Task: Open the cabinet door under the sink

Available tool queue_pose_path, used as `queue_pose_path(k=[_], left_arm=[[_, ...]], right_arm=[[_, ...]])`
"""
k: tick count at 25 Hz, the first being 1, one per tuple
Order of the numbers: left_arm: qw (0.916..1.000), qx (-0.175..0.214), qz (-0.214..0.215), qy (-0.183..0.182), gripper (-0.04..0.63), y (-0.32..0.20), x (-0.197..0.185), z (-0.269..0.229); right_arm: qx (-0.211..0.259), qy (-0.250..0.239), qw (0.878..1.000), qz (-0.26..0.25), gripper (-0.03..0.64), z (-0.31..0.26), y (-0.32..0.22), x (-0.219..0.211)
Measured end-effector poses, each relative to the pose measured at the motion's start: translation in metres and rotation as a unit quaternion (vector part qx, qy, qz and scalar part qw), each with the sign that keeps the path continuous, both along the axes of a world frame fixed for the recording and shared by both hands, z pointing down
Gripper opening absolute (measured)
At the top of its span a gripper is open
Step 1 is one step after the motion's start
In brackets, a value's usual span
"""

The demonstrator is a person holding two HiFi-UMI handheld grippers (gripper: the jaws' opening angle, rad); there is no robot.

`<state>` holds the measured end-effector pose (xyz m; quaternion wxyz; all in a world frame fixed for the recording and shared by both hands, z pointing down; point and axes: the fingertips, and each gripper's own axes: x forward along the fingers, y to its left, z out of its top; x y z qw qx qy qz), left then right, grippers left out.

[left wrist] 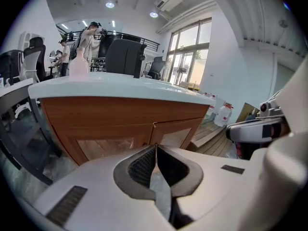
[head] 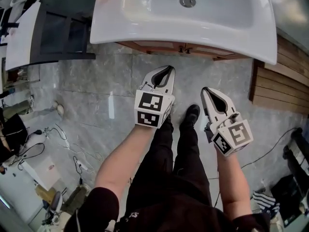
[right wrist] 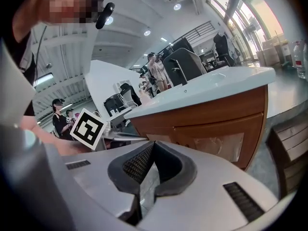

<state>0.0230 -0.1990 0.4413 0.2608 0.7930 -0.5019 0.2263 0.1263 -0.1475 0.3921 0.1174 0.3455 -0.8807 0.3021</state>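
My left hand-held gripper (head: 169, 68), white plastic with a black-and-white marker cube, has its jaws pressed together with nothing between them. My right hand-held gripper (head: 204, 89), at its 3 o'clock, is closed and empty as well. Both hang above the grey marble-tiled floor (head: 96, 95), apart from each other, with my black shoe (head: 191, 114) between them.

At 12 o'clock from both tips is the white ceramic sink basin (head: 145, 33). Only a thin strip of the brown wooden cabinet (head: 193, 49) shows beneath its front lip. The left gripper view looks straight at the two brown wooden cabinet doors with pale inset panels (left wrist: 108, 146). Their centre seam runs just above my closed tips at 12 o'clock. In the right gripper view the same cabinet front sits at 2 o'clock. Neither gripper touches it.

I judge this to be the approach: both doors look shut and nothing is gripped yet. Next I would need to part the jaws of one gripper and bring it to the seam. The small fittings beside the seam may be knobs; they are too small to tell. Then I would clamp there and pull the door towards me.
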Motion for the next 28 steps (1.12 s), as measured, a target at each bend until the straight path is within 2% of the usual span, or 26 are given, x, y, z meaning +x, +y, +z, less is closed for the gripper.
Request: queue_pose_path(k=[8, 12, 16, 22, 28], left_arm=[[1.0000, -0.003, 0.006, -0.006, 0.026, -0.005, 0.003, 0.061], [0.9999, 0.011, 0.005, -0.003, 0.026, -0.018, -0.007, 0.085], [0.9997, 0.021, 0.010, -0.005, 0.026, -0.025, -0.021, 0.103], [0.9990, 0.012, 0.040, -0.017, 0.026, -0.018, -0.038, 0.120], [0.9995, 0.007, 0.029, -0.006, 0.026, -0.018, -0.059, 0.112]], right_arm=[[-0.004, 0.008, 1.000, -0.025, 0.014, 0.072, -0.009, -0.009], [-0.003, 0.022, 0.999, -0.032, 0.014, 0.109, -0.017, -0.014], [0.001, 0.031, 0.999, -0.028, 0.015, 0.136, -0.032, -0.027], [0.007, 0.062, 0.998, -0.003, 0.017, 0.158, -0.055, -0.055], [0.012, 0.103, 0.994, 0.017, 0.086, 0.173, -0.090, -0.074]])
